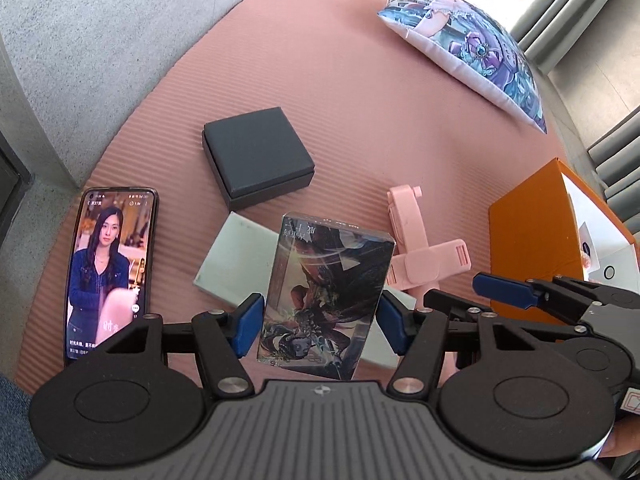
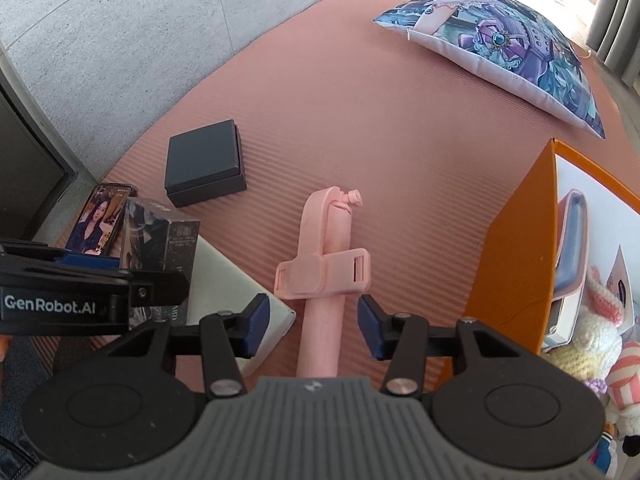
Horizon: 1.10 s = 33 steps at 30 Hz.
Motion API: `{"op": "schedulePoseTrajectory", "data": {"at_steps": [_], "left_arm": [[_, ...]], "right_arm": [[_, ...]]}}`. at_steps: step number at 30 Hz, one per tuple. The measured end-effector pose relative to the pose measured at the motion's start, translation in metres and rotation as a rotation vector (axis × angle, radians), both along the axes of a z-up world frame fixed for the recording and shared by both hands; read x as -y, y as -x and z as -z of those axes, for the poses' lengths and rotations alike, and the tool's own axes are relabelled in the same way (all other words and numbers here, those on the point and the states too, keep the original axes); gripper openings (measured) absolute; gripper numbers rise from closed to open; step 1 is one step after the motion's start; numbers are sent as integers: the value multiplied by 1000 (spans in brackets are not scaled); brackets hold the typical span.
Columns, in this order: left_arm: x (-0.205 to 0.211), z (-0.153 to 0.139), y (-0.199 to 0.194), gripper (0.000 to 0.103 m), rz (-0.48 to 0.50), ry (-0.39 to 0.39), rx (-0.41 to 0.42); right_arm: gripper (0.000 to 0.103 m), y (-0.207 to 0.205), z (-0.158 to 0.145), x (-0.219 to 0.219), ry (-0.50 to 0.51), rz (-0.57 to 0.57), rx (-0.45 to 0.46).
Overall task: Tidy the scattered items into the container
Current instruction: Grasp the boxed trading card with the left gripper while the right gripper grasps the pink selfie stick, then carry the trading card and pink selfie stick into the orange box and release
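Note:
My left gripper [image 1: 320, 326] is shut on a glossy illustrated card box [image 1: 326, 296] and holds it above the pink mat; the box also shows in the right wrist view [image 2: 162, 240]. My right gripper [image 2: 311, 326] is open, its blue pads on either side of the handle of a pink selfie stick [image 2: 324, 280] that lies on the mat, also seen in the left wrist view [image 1: 420, 256]. The orange container [image 2: 516, 248] stands at the right, holding plush toys and a pink case; it shows in the left wrist view [image 1: 532, 240] too.
A black square box [image 1: 258, 156] and a phone with a lit screen [image 1: 108, 268] lie on the mat [image 1: 360, 100]. A pale flat slab [image 1: 236, 260] lies under the held box. A printed pillow [image 1: 468, 44] sits at the far right. Grey floor borders the mat on the left.

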State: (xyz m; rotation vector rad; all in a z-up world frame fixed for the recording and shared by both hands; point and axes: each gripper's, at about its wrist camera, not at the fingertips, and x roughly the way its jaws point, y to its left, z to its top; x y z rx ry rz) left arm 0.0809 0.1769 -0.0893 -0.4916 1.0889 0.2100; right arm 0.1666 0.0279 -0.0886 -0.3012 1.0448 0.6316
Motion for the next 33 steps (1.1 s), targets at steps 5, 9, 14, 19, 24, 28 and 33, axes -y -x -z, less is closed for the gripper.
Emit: {"op": "schedulePoseTrajectory", "data": {"at_steps": [5,9,14,19,24,28,33], "left_arm": [[-10,5,-9,70,-31,37,28],[-14,12,-10,69,-44,63,29],[-13,11,-10,70,-45,59,40],[-13,11,-10,70,-47,61,45],[-14,11,-9,70,-49,63,47],[-13,11,-9,70,-49,62,48],[-11,10,-7,69,-41,72,59]], "right_arm": [[52,-18,16,-3,-3,101,-47],[53,-28,25,-3,-42,141,-84],[51,-33,38,-5,-78,143,-140],[47,-29,42,-6,-94,124,-123],[46,-24,40,-3,-86,124,-90],[45,-20,32,2,-97,136,-58],[45,-13,14,7,-100,131,22]]}}
